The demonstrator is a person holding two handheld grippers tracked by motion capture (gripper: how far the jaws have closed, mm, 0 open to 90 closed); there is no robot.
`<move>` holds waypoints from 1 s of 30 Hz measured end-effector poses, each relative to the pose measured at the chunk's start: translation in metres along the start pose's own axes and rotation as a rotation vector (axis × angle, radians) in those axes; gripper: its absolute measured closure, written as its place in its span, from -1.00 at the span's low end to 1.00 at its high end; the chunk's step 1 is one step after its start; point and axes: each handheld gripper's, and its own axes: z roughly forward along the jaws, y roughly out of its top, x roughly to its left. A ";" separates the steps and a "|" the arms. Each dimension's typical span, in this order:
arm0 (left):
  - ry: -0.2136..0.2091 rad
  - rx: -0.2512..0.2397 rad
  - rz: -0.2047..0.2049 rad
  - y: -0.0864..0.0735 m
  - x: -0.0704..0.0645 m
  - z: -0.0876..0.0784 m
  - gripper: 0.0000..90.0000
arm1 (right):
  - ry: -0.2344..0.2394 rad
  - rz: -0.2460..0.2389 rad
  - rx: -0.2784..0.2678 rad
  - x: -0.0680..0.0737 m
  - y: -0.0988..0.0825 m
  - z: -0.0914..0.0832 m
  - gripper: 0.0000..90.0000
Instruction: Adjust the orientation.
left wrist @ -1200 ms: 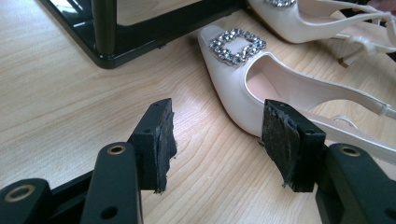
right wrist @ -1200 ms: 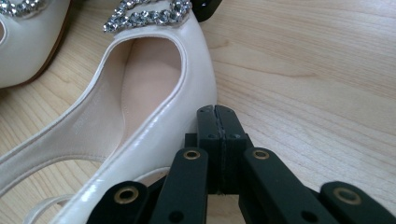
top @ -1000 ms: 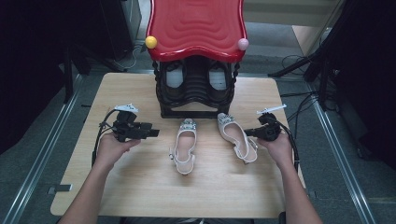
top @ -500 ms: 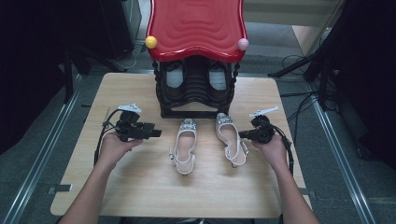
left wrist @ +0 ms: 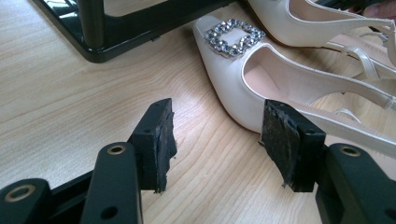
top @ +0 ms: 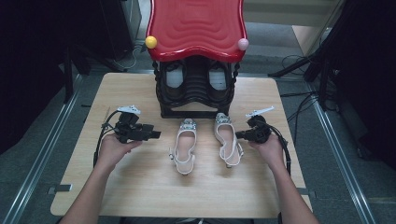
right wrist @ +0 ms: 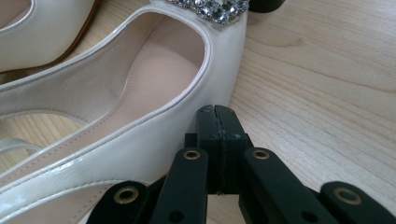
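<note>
Two white slingback shoes with rhinestone buckles lie side by side on the wooden table, toes toward the rack. The left shoe (top: 184, 148) (left wrist: 261, 79) lies just ahead of my left gripper (top: 156, 135) (left wrist: 215, 135), which is open above the bare wood with nothing between its pads; the right pad (left wrist: 280, 140) is close to the shoe's side. My right gripper (top: 239, 136) (right wrist: 217, 112) is shut and empty, its tips against the outer side of the right shoe (top: 227, 140) (right wrist: 154, 93).
A black shoe rack (top: 196, 93) (left wrist: 121, 28) with a red wavy top (top: 196, 23) stands at the back of the table (top: 140, 186), with shoes on its shelves. A yellow ball (top: 151, 42) and a pink ball (top: 243, 44) sit at the top's front corners.
My right gripper has moved left against the right shoe, and the shoe's heel has swung left so it lies straighter beside the other. The left gripper has stayed put.
</note>
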 end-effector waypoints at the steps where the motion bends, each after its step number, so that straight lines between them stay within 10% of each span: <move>1: 0.000 -0.001 -0.003 0.000 0.000 0.000 -0.01 | 0.002 0.003 0.004 0.001 0.001 0.001 1.00; 20: 0.015 -0.005 -0.015 -0.010 -0.001 -0.005 -0.01 | -0.109 0.019 -0.055 0.009 0.021 0.017 1.00; 30: 0.018 0.000 -0.012 -0.016 -0.005 -0.005 -0.01 | -0.070 -0.042 -0.024 0.024 0.031 0.029 1.00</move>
